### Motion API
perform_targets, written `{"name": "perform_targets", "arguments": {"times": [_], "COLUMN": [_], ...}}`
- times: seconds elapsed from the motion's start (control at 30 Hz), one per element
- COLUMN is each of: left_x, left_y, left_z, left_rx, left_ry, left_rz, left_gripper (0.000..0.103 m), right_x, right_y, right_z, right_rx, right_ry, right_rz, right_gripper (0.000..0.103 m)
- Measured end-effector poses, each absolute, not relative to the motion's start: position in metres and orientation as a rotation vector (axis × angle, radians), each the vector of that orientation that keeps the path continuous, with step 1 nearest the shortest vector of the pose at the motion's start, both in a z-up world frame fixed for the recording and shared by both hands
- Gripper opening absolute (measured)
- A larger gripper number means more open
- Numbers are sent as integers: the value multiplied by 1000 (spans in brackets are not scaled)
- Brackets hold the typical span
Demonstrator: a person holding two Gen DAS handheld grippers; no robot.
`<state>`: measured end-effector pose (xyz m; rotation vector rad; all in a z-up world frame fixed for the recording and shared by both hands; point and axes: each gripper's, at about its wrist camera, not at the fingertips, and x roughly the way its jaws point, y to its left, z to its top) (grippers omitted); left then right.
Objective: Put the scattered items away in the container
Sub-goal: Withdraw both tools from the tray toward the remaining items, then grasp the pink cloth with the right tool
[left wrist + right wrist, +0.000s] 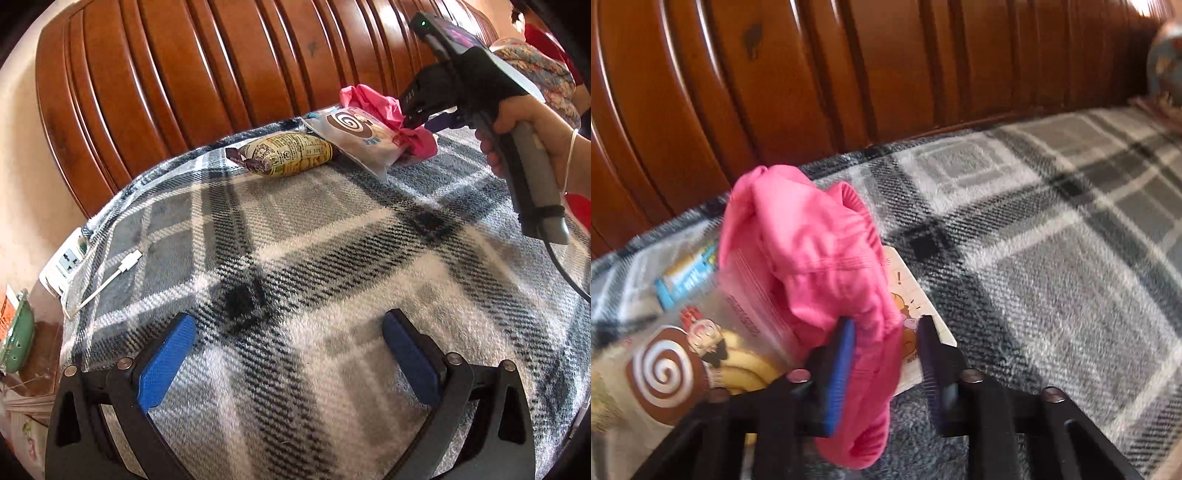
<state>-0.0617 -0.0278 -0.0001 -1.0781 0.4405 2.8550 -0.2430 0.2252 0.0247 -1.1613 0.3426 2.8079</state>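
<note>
A: Where do we stand on the tidying?

B: Early, as far as we can judge. We see no container in either view, so nothing shows as put away. Our right gripper (886,328) has the pink cloth (809,258) bunched between its pads; the fingers are part closed with the fabric between them, though the far pad does not look tight against it, so we cannot tell whether the grip is firm.

A: And where is that cloth relative to the headboard (221,74)?

B: Just in front of it, on the plaid blanket (332,258) of the bed, draped over the swirl-printed snack packet (364,138). A small printed card (916,325) lies under the cloth, on the side away from the packet.

A: What else is left?

B: The yellow snack packet (291,155) lies beside the swirl packet, also close to the headboard. Both are untouched. A white cable (110,277) and a power strip (66,266) sit at the blanket's edge, further from the headboard; whether they count as scattered items we cannot say.

A: Our left gripper (288,350)?

B: Jaws wide apart, holding nothing, over bare blanket well away from the headboard.
</note>
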Motion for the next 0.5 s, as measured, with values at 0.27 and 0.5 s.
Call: {"name": "perform_targets", "arguments": {"times": [0.27, 0.5], "left_x": [-61, -59], "left_y": [-27, -24], "left_z": [0, 1], "left_rx": [-1080, -1084], "left_ry": [440, 453], "left_rz": [2861, 2863], "left_gripper": [103, 103], "right_x": [-192, -168], "right_y": [250, 253], "right_z": [30, 37], "right_rx": [-1148, -1085], "right_ry": [518, 418], "right_rz": [2807, 2842], "right_gripper": [29, 64]}}
